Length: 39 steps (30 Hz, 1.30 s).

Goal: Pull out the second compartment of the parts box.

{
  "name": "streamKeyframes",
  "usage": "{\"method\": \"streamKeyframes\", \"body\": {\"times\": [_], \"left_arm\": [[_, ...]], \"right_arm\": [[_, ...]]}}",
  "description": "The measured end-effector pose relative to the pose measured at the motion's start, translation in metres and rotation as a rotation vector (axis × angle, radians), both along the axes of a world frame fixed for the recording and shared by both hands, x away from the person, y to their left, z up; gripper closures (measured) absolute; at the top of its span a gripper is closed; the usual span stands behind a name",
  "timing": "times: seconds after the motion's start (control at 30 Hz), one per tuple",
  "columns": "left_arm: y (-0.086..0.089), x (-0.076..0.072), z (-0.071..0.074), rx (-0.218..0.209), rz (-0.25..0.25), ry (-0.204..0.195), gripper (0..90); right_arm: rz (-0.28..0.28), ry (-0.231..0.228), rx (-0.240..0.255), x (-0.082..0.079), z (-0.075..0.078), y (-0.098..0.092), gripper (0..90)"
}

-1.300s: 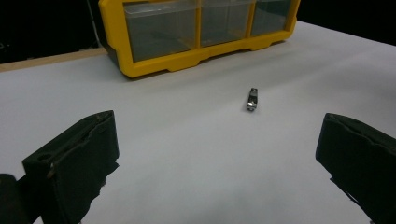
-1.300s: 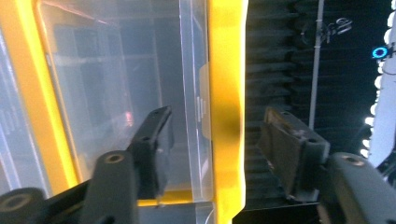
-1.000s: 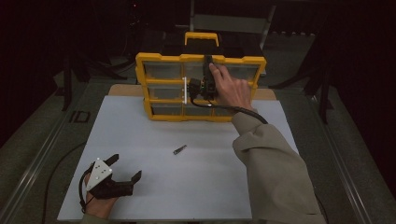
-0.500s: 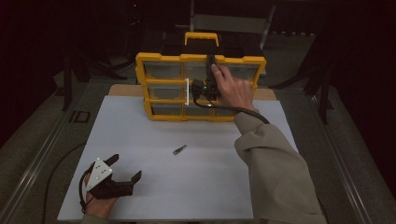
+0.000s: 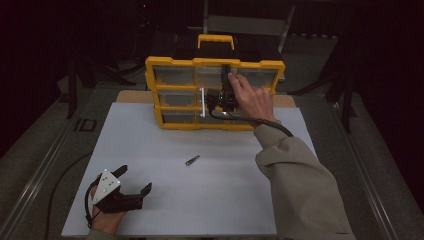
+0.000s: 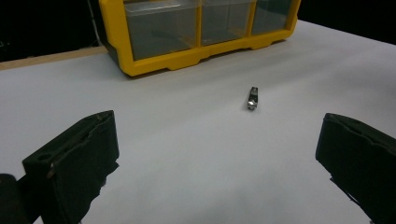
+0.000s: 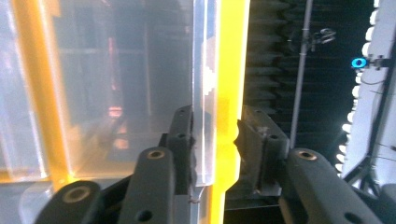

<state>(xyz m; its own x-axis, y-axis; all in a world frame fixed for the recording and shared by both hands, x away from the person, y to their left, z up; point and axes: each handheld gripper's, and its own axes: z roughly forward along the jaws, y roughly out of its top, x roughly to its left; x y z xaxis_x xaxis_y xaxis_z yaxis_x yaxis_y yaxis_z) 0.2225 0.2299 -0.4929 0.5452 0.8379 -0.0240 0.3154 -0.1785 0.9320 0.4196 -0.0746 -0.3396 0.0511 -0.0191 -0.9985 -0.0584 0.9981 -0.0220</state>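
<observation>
Our right tongs (image 7: 214, 140), just closing, clamp the yellow organizer case (image 5: 170, 125) at the surface's far edge; we should grip squarely, while our left tongs (image 6: 210, 163) rest apart.

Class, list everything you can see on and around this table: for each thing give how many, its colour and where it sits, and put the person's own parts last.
Organiser box: one, yellow frame with clear compartments and a yellow handle on top, standing at the far edge of the board.
Small metal piece: one, dark and shiny, lying alone on the board in front of the box.
Board: one, white, covering the table top.
Left gripper: one, black with a grey plate, at the near left corner of the board, jaws wide apart with nothing between them.
Right gripper: one, black, its jaws just closing on the box's yellow and clear edge.
Sleeve: one, beige, on the right arm.
</observation>
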Motion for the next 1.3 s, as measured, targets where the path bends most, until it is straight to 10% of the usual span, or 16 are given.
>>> {"method": "streamKeyframes", "body": {"times": [1.3], "left_arm": [[0.0,0.0,0.0,0.004,0.0,0.0,0.0]], "right_arm": [[-0.029,0.05,-0.004,-0.014,-0.001,0.004,79.5]]}}
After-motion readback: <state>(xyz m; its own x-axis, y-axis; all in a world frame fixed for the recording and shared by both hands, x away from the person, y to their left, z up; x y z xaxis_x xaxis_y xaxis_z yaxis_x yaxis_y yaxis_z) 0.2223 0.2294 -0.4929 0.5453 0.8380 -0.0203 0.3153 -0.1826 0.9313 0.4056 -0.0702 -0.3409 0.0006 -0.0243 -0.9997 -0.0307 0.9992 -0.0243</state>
